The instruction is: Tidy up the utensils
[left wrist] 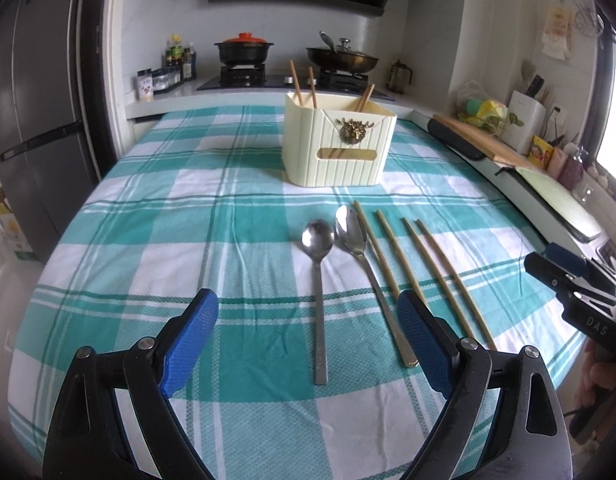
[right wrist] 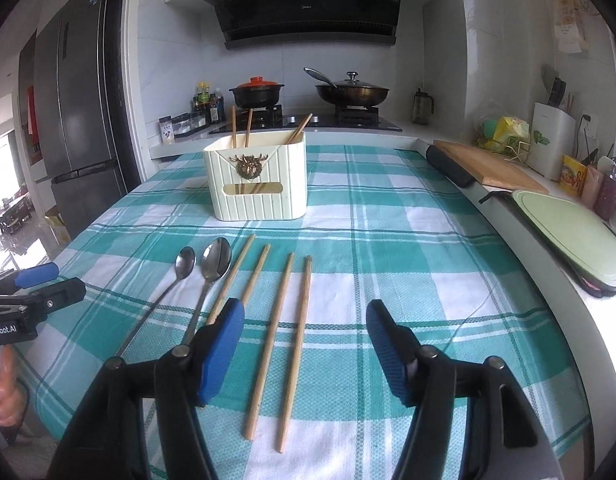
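Right wrist: "enRobot.AI" on left gripper

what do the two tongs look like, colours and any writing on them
Both match: the left tongs and right tongs have black hinged arms with silver round pivot pins and blue ribbed finger pads. Seen from the other camera, the left body carries white lettering ending "nRobot.AI", the right "DAS". A bare hand grips the left handle.

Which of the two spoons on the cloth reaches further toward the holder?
The larger spoon, lying beside the chopsticks. Its bowl sits closer to the cream holder than that of the smaller spoon on its left.
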`<move>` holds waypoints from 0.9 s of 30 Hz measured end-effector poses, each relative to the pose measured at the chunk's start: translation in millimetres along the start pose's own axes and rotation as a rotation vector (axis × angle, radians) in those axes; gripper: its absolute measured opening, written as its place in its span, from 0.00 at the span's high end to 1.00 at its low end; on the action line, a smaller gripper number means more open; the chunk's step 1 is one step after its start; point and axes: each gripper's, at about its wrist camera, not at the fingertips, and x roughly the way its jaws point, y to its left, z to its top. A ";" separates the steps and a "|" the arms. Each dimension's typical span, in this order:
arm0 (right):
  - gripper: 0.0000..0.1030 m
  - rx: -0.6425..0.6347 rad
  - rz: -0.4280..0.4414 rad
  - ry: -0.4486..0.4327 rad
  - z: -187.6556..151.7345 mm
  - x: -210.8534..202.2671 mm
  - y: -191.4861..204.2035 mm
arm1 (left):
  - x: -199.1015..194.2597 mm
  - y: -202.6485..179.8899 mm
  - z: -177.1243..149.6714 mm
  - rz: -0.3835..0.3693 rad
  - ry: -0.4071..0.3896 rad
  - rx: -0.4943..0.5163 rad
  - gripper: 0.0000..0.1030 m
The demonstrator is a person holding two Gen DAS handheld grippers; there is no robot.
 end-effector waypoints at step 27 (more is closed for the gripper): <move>0.37 -0.011 0.003 0.016 -9.9 5.1 5.4 | 6.8 7.3 -2.7 0.044 0.025 -0.022 0.11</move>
